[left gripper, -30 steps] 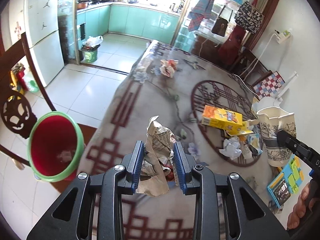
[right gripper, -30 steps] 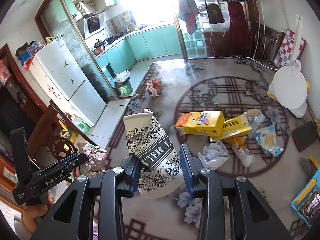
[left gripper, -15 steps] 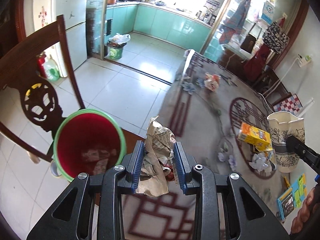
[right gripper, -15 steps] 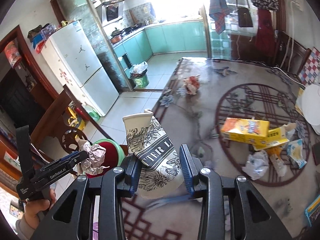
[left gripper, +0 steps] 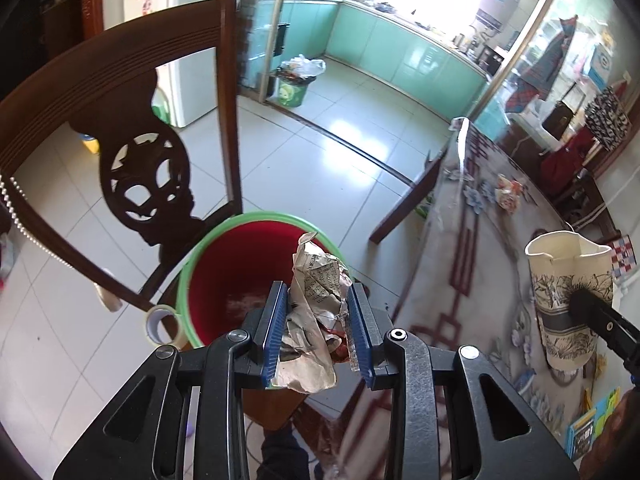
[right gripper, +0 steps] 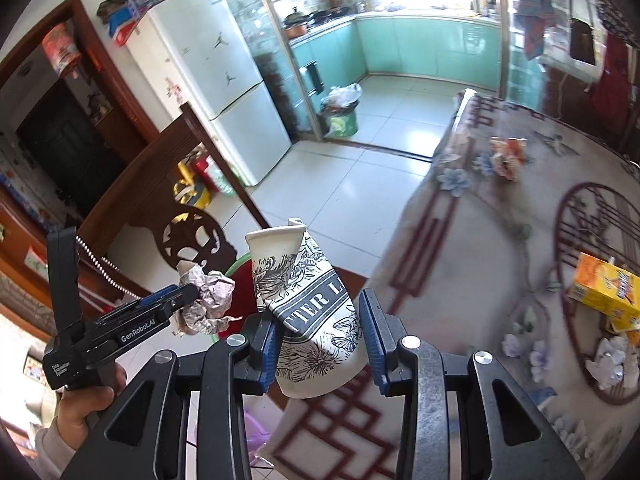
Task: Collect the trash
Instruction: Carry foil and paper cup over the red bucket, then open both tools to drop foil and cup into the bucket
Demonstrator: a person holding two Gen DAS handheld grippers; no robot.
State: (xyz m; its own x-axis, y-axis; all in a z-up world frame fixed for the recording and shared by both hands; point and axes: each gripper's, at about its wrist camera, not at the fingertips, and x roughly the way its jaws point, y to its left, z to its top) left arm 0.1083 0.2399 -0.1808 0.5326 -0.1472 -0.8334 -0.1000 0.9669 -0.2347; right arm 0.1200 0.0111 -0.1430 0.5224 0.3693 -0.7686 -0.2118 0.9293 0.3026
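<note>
Sunlit teal kitchen cabinets (left gripper: 404, 46), white tiled floor (left gripper: 320, 148).

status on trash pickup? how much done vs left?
Done: nothing clearly binned; the red bin with green rim shows only faint debris. In hand: left gripper holds crumpled newspaper over it; right gripper holds a patterned paper cup. Left: orange carton, crumpled wrapper on the table.

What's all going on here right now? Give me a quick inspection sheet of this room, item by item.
Surface: table under a patterned cloth.
Job's things: crumpled paper over the red bin; paper cup beside it.
Clutter: yellow box, wrappers, tape roll.
Grippers: left gripper clamps the paper; right gripper clamps the cup.
Cables: nothing seen.
Surroundings: wooden chair, fridge, green kitchen bin.
</note>
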